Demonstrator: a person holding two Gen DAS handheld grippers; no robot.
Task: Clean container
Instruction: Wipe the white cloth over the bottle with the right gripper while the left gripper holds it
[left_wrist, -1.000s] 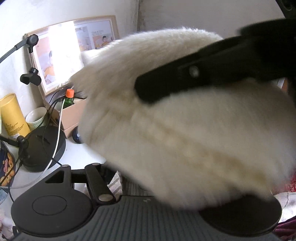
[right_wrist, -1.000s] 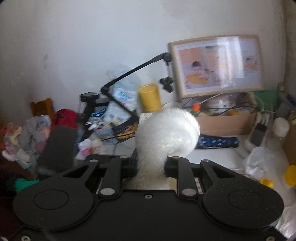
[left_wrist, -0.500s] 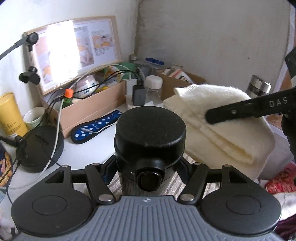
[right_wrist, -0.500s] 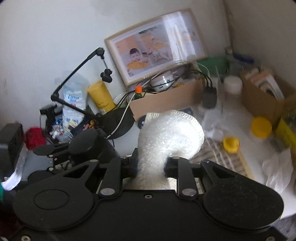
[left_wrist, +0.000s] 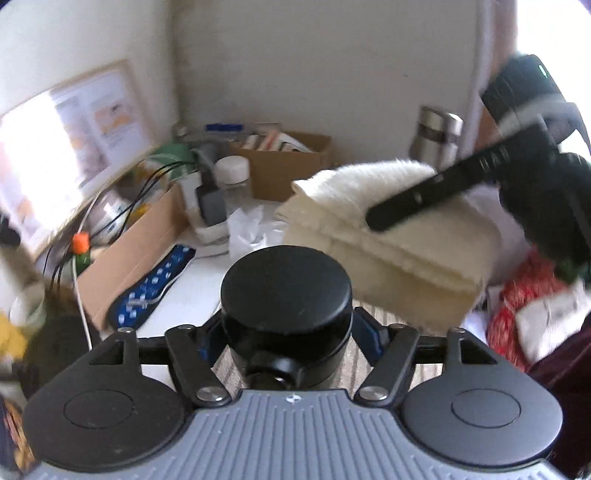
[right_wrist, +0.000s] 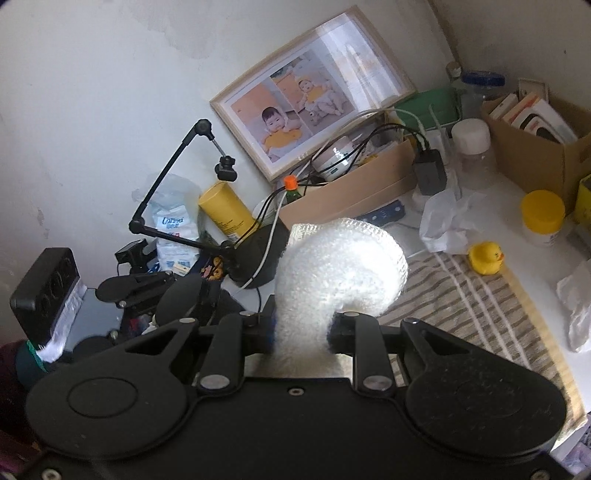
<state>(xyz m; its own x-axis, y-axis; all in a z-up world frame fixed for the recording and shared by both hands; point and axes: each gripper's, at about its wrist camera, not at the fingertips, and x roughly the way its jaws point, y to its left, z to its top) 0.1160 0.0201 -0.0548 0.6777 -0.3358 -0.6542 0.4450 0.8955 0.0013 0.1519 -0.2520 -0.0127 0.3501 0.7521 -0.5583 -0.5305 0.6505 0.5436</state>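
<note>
Black lid first: my left claw (left_wrist: 286, 334) has the container (left_wrist: 286, 295) between its fingers, lid up, over the striped mat (right_wrist: 480, 295). Jaws are opening at this moment; the flask sits between them, but whether the pads press its sides I cannot tell from here.

Right claw (right_wrist: 301, 332) is clamped tight on the folded white towel (right_wrist: 340, 266). In the left view the towel's thick fold hangs just right of the lid, near it, not touching that I can make out.

Step in hand, as I judge it: wiping the lid and shoulders. To do it well, firm up the left hold before the towel presses, lead with the flat of the fold, and work round the rim.

Outward, containers:
- steel flask (left_wrist: 436, 136) by the wall, closed.
- clear jar with white lid (right_wrist: 471, 147), contents unclear.
- yellow-lidded tub (right_wrist: 543, 218), shut.
- cardboard box (right_wrist: 535, 147), packets and booklets standing in it.
- long low box (right_wrist: 347, 192), cables and a small pot.
</note>
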